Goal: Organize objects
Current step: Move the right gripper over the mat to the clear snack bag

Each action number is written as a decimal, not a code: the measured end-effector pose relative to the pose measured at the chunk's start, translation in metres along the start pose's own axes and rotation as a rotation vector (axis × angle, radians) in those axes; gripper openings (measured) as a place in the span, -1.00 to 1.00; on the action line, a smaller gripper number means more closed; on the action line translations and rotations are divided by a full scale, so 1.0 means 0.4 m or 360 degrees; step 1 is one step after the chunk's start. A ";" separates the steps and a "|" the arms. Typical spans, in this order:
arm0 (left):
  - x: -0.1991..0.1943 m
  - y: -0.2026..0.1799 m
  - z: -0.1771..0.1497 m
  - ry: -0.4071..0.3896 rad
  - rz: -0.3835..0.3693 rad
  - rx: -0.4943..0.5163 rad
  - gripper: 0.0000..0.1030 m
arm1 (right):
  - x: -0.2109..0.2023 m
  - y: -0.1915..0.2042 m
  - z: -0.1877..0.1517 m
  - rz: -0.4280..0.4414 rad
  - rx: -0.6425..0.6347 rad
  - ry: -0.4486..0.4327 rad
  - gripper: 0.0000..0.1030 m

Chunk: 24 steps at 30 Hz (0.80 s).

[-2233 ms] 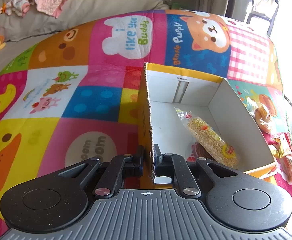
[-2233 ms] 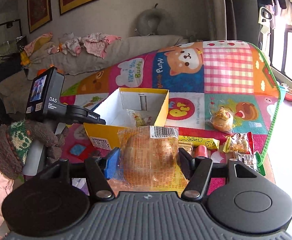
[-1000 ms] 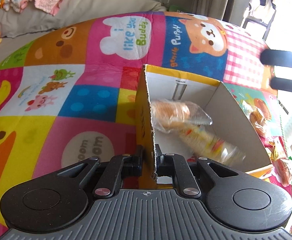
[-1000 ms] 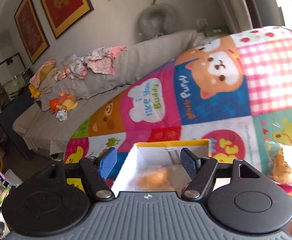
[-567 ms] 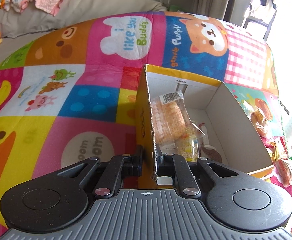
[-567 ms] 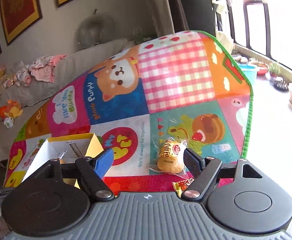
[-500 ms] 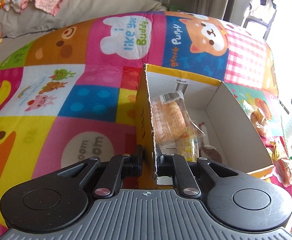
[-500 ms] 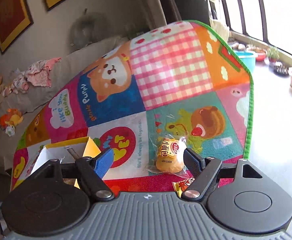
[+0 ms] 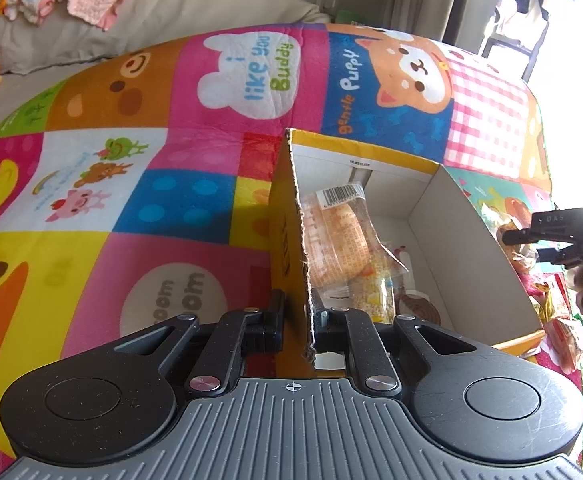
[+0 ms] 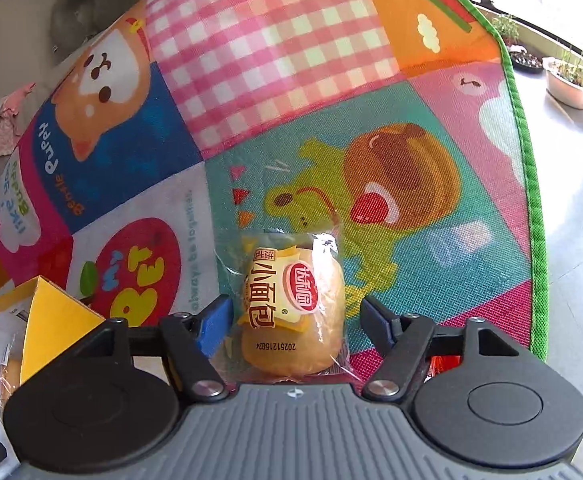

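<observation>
While the left gripper (image 9: 297, 316) pinches the box (image 9: 467, 236) wall, packets (image 9: 343, 236) lie inside; the right gripper (image 10: 291, 318) is closing around a bun (image 10: 291, 300) on the mat (image 10: 251, 60), pads not yet touching; further snacks (image 9: 551, 312) remain right of the box.

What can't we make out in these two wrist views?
- Left wrist: lower items in the cardboard box are covered by the wrapped bread and the left gripper, which is shut on the box wall.
- Left wrist: loose snacks at the right edge are cut off and overexposed.
- Right wrist: right gripper closing around the small bun packet; pad contact unclear.
</observation>
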State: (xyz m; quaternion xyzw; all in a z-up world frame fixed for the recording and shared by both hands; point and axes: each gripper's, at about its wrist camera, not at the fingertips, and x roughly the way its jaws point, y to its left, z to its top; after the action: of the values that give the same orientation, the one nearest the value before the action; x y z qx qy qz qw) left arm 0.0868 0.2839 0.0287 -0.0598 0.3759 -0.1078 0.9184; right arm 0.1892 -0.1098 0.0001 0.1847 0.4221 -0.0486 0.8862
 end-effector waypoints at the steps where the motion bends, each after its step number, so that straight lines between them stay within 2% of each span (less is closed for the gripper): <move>1: 0.000 0.000 0.000 -0.0001 -0.0001 -0.0002 -0.74 | -0.009 0.004 0.000 0.0016 -0.0025 0.0008 0.08; 4: 0.000 0.001 0.000 -0.0001 -0.0002 -0.0004 -0.74 | -0.060 0.020 -0.012 0.0031 -0.0077 -0.0020 0.04; 8: 0.000 0.001 0.001 0.0004 -0.0001 -0.0008 -0.74 | -0.167 0.057 -0.058 0.0122 -0.0228 -0.0083 0.03; 16: 0.002 0.003 0.001 0.0007 -0.0004 -0.0014 -0.74 | -0.356 0.078 -0.219 0.0226 -0.0447 -0.0098 0.03; 20: 0.003 0.005 0.001 0.0014 -0.0006 -0.0028 -0.74 | -0.393 0.072 -0.325 0.0271 -0.0468 -0.0024 0.03; 24: 0.003 0.003 0.001 0.0017 -0.0001 -0.0025 -0.74 | -0.400 0.084 -0.424 0.0198 -0.0555 -0.0017 0.05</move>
State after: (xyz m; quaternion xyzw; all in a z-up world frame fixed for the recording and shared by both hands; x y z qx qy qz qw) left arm 0.0881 0.2850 0.0280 -0.0665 0.3817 -0.1053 0.9159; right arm -0.0288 -0.0273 0.0344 0.0539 0.4071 0.0791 0.9083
